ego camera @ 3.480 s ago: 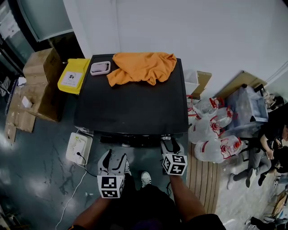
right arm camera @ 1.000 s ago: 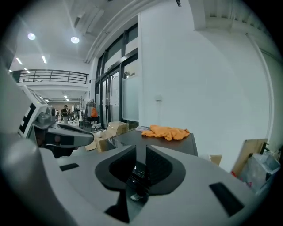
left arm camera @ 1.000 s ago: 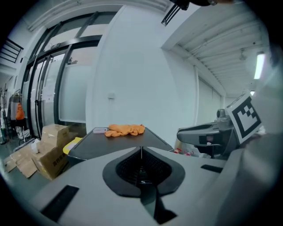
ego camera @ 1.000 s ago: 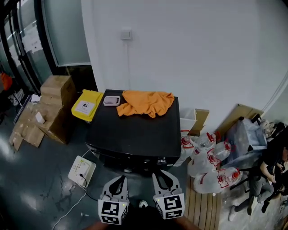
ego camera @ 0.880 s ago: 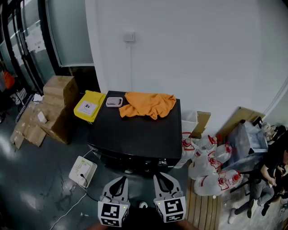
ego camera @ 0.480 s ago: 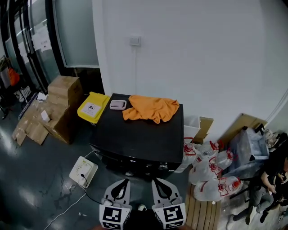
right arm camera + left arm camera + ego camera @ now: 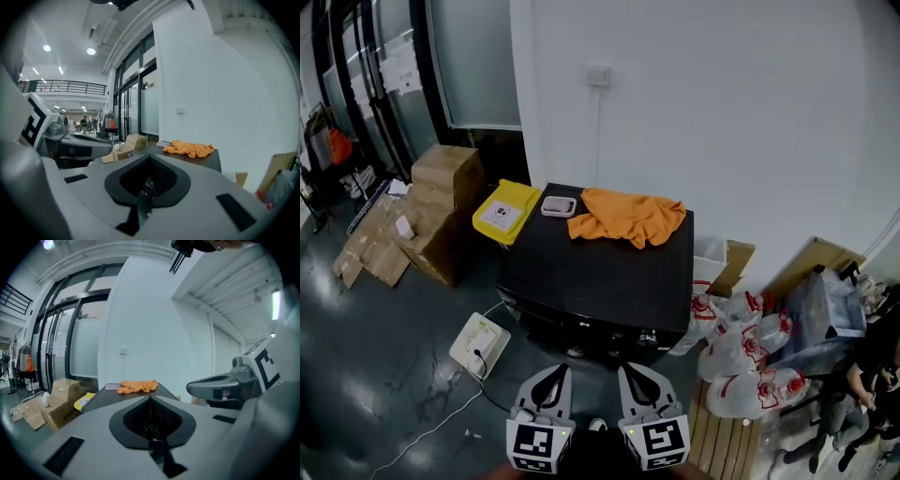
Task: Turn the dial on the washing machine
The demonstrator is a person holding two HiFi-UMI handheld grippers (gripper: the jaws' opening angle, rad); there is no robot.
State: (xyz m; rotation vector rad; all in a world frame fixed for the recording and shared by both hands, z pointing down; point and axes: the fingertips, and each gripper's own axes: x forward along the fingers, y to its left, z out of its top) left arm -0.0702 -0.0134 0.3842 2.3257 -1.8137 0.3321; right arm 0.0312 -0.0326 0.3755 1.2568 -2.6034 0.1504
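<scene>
The black washing machine [image 7: 598, 277] stands against the white wall, with an orange cloth [image 7: 629, 216] and a small pink item [image 7: 558, 205] on its lid. A small pale knob, likely the dial [image 7: 649, 337], shows on the front panel at the right. My left gripper [image 7: 554, 370] and right gripper [image 7: 626, 370] hang side by side in front of the machine, a short way off it, touching nothing. Both are shut and empty. In the left gripper view the left gripper [image 7: 150, 398] points at the lid, with the orange cloth [image 7: 137, 386] beyond. The right gripper [image 7: 150, 157] shows the same.
A yellow box [image 7: 506, 211] and cardboard boxes [image 7: 441, 192] stand left of the machine. A white plug box [image 7: 478, 344] with a cable lies on the floor at front left. Bagged water jugs [image 7: 739, 347] crowd the right side. A person [image 7: 872, 375] sits at far right.
The right gripper has come off the machine's front panel. Both grippers now sit together farther back, and the head view has lifted and drawn away from the machine.
</scene>
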